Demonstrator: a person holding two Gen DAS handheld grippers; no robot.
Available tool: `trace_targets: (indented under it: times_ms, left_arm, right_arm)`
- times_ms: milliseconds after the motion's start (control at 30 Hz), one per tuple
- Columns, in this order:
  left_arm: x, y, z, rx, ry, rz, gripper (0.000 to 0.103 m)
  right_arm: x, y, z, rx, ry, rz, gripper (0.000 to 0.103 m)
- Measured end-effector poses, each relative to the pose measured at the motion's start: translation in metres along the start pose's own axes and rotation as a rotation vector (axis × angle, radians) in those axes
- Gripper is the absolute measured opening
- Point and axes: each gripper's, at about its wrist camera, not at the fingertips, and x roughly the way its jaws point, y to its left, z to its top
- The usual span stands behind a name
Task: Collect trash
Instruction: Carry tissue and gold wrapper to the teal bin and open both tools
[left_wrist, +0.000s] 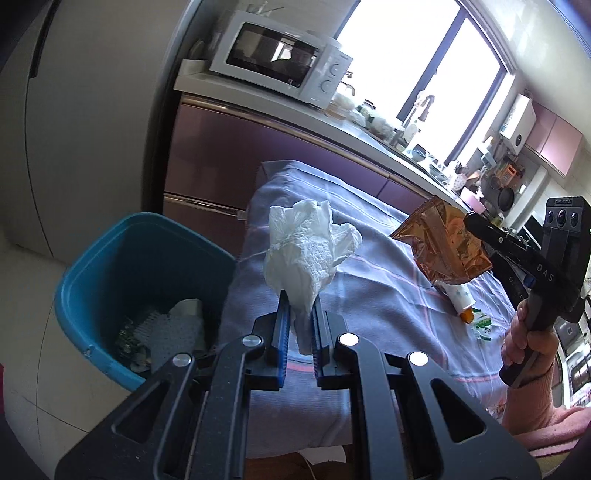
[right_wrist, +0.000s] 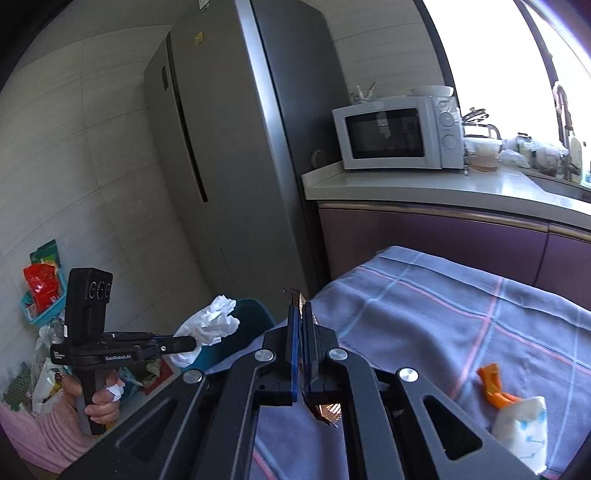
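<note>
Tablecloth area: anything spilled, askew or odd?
Litter remains: a pouch with an orange cap lies tipped on the tablecloth, with green-printed scraps beside it. Nothing spilled that I can see.

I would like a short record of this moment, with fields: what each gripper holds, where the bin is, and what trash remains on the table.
left gripper: shut on crumpled white tissue, held up in the air
right gripper: shut on orange-brown foil wrapper
bin: teal bin on the floor beside the table end, some trash already inside
table: covered by a purple checked cloth
trash left on table: small white and orange container; green and white scraps
</note>
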Motion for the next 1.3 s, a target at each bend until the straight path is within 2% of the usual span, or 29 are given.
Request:
trace_targets:
  times_ms: [300, 567, 1000, 1133, 1300]
  left_arm:
    - [-0.010, 0.060, -0.001, -0.083, -0.005, 0.116, 0.011]
    - [0.003, 0.088, -0.004, -0.125, 0.019, 0.181, 0.011]
    - [0.040, 0.116, -0.001, -0.212, 0.064, 0.226, 0.013]
    - [0.052, 0.127, -0.001, -0.249, 0.083, 0.228, 0.018]
    - [0.062, 0.132, -0.001, -0.265, 0.091, 0.227, 0.024]
  right_arm:
    - [0.071, 0.051, 0.018, -0.033, 0.051, 0.167, 0.001]
    - [0.134, 0.068, 0.024, 0.043, 0.129, 0.275, 0.001]
    - [0.215, 0.085, 0.001, 0.097, 0.274, 0.281, 0.003]
    - [0.223, 0.086, -0.008, 0.102, 0.306, 0.268, 0.005]
    - [0.215, 0.079, -0.012, 0.108, 0.301, 0.259, 0.005]
